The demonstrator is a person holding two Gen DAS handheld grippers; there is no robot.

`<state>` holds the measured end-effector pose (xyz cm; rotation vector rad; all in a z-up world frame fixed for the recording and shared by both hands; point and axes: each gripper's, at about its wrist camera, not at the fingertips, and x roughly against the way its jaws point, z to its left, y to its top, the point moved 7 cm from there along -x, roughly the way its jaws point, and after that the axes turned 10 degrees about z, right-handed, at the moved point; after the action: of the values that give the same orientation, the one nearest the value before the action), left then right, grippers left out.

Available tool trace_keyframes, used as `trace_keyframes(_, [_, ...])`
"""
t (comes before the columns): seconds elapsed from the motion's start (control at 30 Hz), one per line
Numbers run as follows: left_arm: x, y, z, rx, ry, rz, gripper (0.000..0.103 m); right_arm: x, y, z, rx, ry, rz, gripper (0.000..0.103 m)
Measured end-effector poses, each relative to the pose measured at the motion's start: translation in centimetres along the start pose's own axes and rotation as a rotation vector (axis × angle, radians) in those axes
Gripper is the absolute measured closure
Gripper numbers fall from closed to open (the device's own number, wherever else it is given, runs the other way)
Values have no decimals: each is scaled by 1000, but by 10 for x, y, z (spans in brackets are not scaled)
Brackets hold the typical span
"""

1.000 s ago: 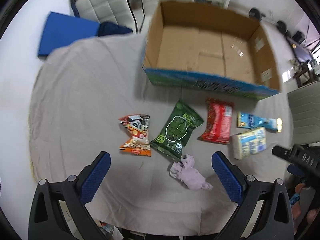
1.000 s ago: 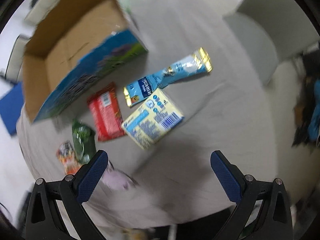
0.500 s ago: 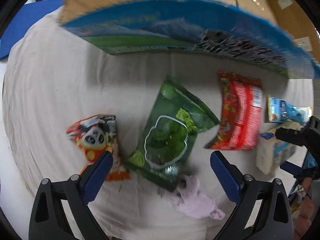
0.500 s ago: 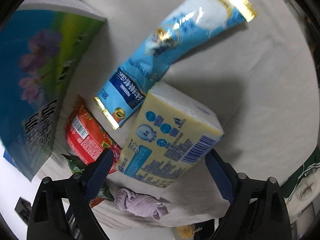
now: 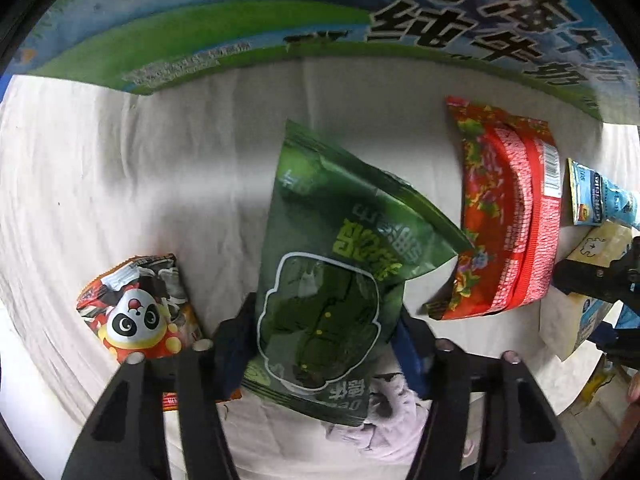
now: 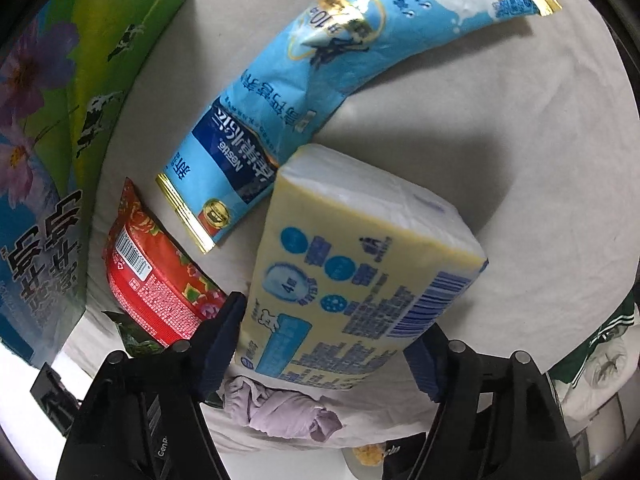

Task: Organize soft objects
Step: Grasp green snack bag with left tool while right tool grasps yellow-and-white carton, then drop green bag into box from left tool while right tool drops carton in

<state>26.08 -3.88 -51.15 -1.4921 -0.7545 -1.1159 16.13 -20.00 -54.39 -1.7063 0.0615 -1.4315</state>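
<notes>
Left gripper point(image 5: 326, 336): my blue pads sit against both sides of the green snack pouch point(image 5: 340, 264), closed in on its lower half; the pouch stands tilted up from the cloth, top corner leaning toward the box

Right gripper point(image 6: 330, 344): my pads are pressed to the two sides of the yellow tissue pack point(image 6: 352, 280), gripping its near end; the far end rises off the cloth

Beside the left gripper: panda snack bag point(image 5: 140, 312) just to the left, lying flat; lilac cloth scrap point(image 5: 384, 420) crumpled under and behind the pouch, nearest me

Right of the pouch: red flowered packet point(image 5: 508, 224), flat, its lower corner near the pouch edge

Further right: blue milk-powder sachet point(image 6: 320, 92), long, lying at a slant, its near end just beside the tissue pack

Far side: printed cardboard box point(image 5: 280, 20), its blue and green wall running across the back of the row

Under everything: grey-white table cloth point(image 5: 120, 168), creased
</notes>
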Motion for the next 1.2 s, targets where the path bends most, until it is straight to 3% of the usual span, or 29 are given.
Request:
trace_keyframes(0.13, [17, -12, 9, 3, 15, -16, 58, -3, -8, 5, 16, -28, -17, 31])
trace_keyframes(0.37, [57, -46, 16, 17, 3, -74, 62, 11, -33, 6, 67, -33, -50, 35])
trace_keyframes(0.53, [94, -62, 14, 40, -36, -115, 62, 24, -68, 6, 152, -55, -93, 36])
trace_keyframes(0.7, [121, -72, 40, 55, -75, -170, 62, 25, -105, -8, 201, -65, -112, 36])
trace_keyframes(0.87, [152, -105, 55, 50, -123, -219, 62, 31, -143, -4, 269, -80, -171, 36])
trace_keyframes(1.2, [246, -146, 53, 5, -248, -340, 63, 120, -203, 29, 531, -116, -334, 36])
